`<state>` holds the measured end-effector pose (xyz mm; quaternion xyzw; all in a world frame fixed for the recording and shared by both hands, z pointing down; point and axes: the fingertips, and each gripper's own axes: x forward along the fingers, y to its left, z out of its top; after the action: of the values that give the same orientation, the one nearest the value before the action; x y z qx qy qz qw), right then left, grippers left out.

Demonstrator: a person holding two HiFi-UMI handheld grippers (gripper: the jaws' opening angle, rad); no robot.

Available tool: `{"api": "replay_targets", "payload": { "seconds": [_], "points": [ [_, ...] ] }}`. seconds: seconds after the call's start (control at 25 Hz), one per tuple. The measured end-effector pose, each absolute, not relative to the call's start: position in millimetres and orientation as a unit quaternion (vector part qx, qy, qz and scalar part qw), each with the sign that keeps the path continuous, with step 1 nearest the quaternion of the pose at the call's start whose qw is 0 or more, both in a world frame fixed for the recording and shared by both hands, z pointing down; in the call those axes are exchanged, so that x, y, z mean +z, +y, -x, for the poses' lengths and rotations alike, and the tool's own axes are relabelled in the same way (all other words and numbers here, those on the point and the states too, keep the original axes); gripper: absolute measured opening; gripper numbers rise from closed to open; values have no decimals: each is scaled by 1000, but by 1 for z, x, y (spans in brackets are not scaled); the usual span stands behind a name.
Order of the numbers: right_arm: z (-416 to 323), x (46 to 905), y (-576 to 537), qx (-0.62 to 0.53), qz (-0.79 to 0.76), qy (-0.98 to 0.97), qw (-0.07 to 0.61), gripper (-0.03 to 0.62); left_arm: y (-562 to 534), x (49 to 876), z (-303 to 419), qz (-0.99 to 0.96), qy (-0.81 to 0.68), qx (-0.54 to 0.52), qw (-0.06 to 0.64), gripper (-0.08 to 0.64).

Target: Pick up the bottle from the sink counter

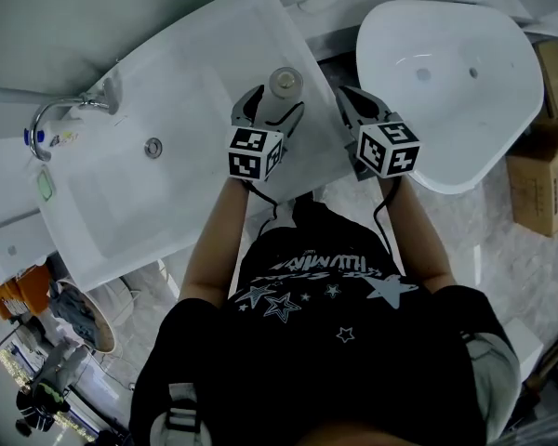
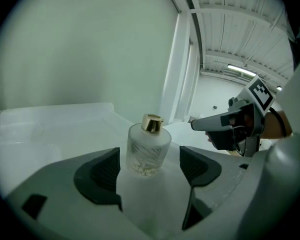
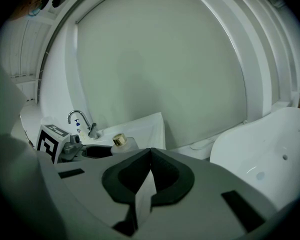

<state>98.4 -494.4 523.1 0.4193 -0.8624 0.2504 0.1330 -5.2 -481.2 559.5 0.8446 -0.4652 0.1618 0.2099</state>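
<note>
Left hand-held gripper (image 2: 151, 169) of mine stands wide, jaws flanking the gold-capped frosted bottle (image 2: 149, 149) without touching it. Bottle stands upright on the white tabletop (image 2: 65, 129), not yet gripped or lifted. My right hand-held gripper (image 3: 149, 176) is closed and empty

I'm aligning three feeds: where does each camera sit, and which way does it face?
Head view: on the person's head, facing down at the sink counter; forearms, shirt, left gripper and right gripper show.
Left gripper view: rides that gripper, facing the bottle between its open jaws.
Right gripper view: rides that gripper, facing the wall over shut jaws.
Shared: the bottle, in all three.
</note>
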Motion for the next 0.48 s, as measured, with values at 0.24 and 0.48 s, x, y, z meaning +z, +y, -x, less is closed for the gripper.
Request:
{"api": "replay_targets", "payload": {
  "seconds": [0.24, 0.48],
  "points": [
    [-107, 531, -500, 255, -421, -860, 137, 6, -493, 570, -1, -843, -468, 178, 196, 357],
    [-114, 535, -504, 259, -422, -858, 137, 6, -502, 573, -10, -846, -464, 193, 178, 357]
  ]
}}
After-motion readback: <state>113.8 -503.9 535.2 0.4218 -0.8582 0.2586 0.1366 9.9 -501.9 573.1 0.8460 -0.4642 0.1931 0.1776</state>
